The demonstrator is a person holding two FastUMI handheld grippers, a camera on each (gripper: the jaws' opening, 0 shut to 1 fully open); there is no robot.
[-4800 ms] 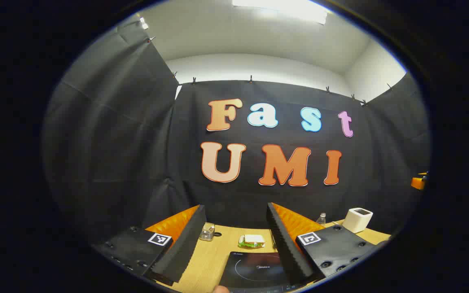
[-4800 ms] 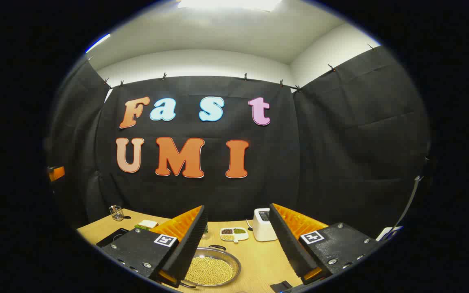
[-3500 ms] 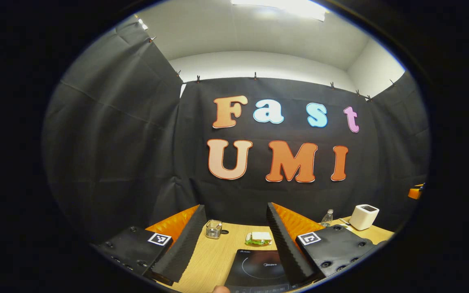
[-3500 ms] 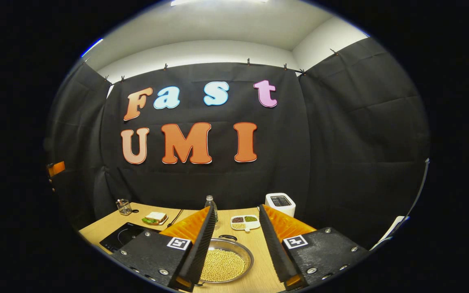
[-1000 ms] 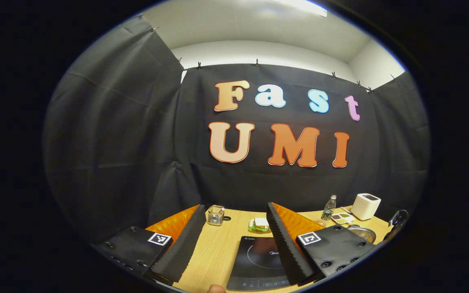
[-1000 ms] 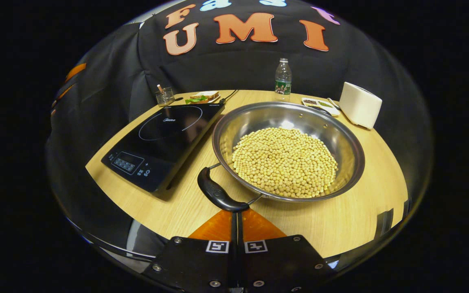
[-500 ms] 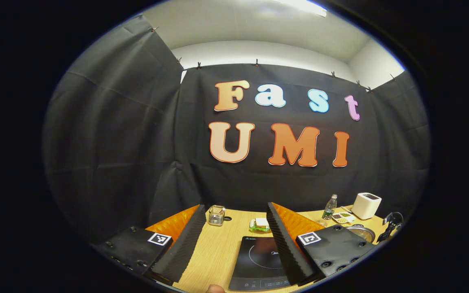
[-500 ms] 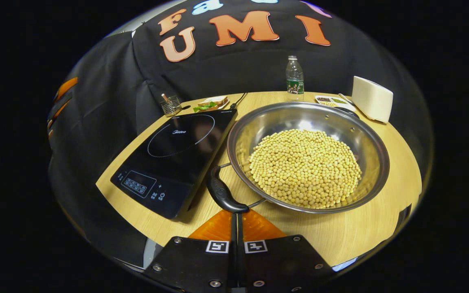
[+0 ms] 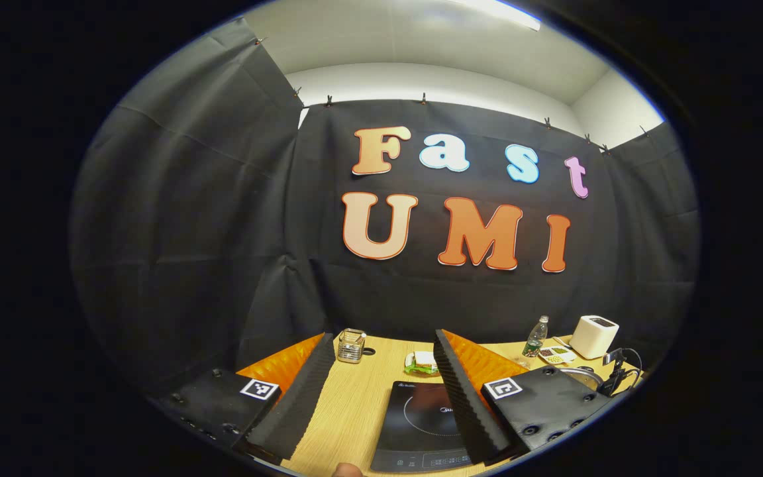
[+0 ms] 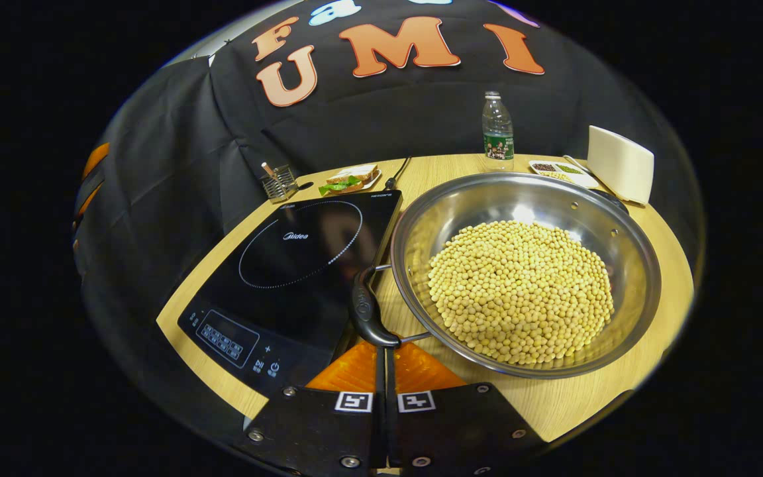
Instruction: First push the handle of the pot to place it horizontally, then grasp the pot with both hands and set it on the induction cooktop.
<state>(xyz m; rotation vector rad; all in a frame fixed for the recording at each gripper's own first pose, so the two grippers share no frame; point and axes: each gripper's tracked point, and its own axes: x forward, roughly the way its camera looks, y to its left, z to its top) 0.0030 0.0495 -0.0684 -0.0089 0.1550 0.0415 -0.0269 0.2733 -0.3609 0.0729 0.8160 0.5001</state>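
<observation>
In the right gripper view a steel pot [image 10: 626, 311] filled with yellow beans [image 10: 520, 291] stands on the wooden table [image 10: 560, 401]. Its black handle [image 10: 365, 308] lies at the pot's left, along the right edge of the black induction cooktop [image 10: 289, 265]. My right gripper [image 10: 381, 350] is shut, and its tips touch the near end of that handle. In the left gripper view my left gripper [image 9: 381, 374] is open above the table with nothing between its fingers. The cooktop [image 9: 421, 424] lies just below and ahead of it, and the pot's rim [image 9: 583, 375] peeks out at the right.
Along the back of the table stand a glass cup [image 10: 278, 182], a sandwich [image 10: 350, 177], a water bottle [image 10: 498, 132], a sectioned dish [image 10: 557, 169] and a white box [image 10: 620, 163]. A cable [image 10: 398, 173] runs from behind the cooktop. The table's near edge curves close below the pot.
The right gripper came down, shut, and pushed the handle sideways; the pot has turned and the handle now lies beside the cooktop's edge. The left gripper has hardly moved.
</observation>
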